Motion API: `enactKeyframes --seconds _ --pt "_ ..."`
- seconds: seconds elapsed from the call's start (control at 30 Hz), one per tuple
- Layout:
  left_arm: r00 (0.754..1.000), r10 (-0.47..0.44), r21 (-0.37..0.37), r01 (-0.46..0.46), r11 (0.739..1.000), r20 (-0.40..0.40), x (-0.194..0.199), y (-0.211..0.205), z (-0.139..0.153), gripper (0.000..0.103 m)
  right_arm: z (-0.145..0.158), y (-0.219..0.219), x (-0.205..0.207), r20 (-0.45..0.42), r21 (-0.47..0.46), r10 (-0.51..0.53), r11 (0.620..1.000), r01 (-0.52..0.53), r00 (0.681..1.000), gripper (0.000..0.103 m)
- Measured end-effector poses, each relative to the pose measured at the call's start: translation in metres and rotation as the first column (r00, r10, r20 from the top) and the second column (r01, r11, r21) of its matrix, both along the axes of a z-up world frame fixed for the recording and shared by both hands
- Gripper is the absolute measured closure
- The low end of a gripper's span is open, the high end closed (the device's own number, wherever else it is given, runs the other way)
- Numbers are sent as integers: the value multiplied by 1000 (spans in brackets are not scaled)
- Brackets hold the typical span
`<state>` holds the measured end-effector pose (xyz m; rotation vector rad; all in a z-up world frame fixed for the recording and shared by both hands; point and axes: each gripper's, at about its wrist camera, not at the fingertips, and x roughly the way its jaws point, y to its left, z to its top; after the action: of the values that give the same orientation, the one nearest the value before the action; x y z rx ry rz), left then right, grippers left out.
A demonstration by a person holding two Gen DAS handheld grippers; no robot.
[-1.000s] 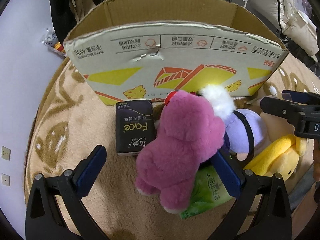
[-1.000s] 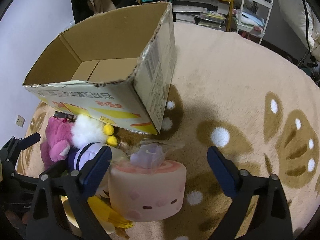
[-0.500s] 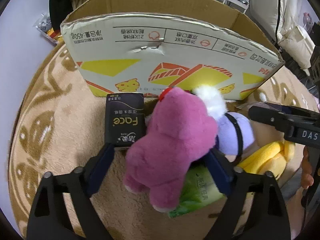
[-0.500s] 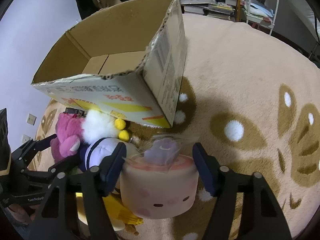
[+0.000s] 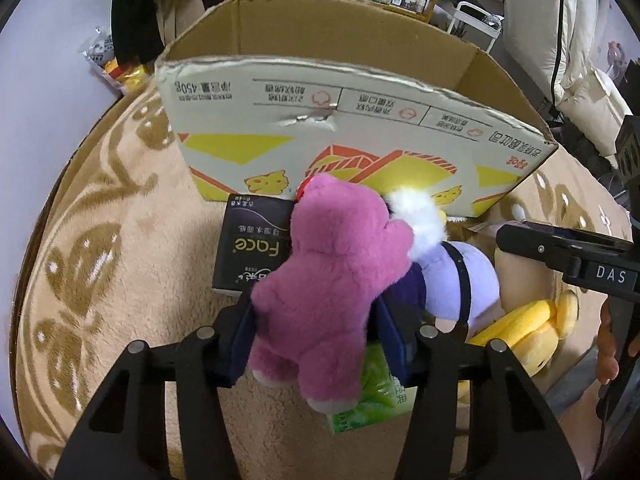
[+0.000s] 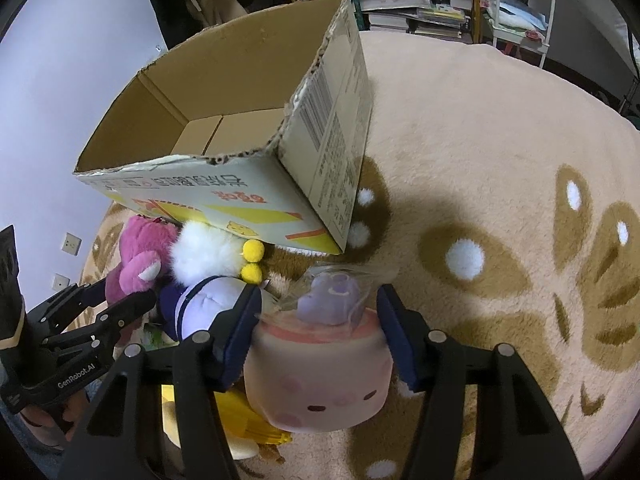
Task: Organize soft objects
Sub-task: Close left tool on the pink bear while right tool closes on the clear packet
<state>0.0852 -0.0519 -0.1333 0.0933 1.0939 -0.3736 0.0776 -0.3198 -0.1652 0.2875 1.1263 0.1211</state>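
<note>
Pink plush bear [image 5: 324, 292] is clamped at its lower body by the left tongs [image 5: 316, 336], before the cardboard box [image 5: 340, 140] on the carpet [image 6: 480, 160]. Pink roll cushion [image 6: 320, 376] is gripped between the right tongs [image 6: 320, 340].

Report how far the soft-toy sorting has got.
Done: nothing yet; the visible floor of the cardboard box is bare.
In hand: the left gripper is closed on the pink plush bear, and the right gripper is closed on the pink cylinder plush.
Left: both need dropping in the box, then the purple-and-white plush and yellow plush on the rug.
</note>
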Motion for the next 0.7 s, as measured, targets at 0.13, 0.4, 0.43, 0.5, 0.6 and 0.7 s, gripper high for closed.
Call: enactKeyframes --seconds 0.13,0.4,0.43,0.5,0.6,0.7 --pt "1000 6 4 -6 1000 16 -2 2 4 50 5 -4 -2 19 10 -1 1000 1 1000 48" --pt "999 22 8 -23 1000 30 -4 5 8 50 3 -10 -1 1 37 -12 999 11 1000 49" --pt "999 23 11 -23 1000 35 -4 5 9 50 3 -10 -1 3 36 -10 999 10 1000 49" --pt "999 26 10 -27 1000 41 -5 5 9 50 5 -11 0 8 36 -11 999 10 1000 49" --pt "998 36 7 -36 999 42 -5 7 10 50 5 -13 -2 10 34 -12 999 12 1000 49" --pt "998 46 1 -46 999 42 -5 9 12 50 7 -11 -4 13 34 -9 999 9 1000 49"
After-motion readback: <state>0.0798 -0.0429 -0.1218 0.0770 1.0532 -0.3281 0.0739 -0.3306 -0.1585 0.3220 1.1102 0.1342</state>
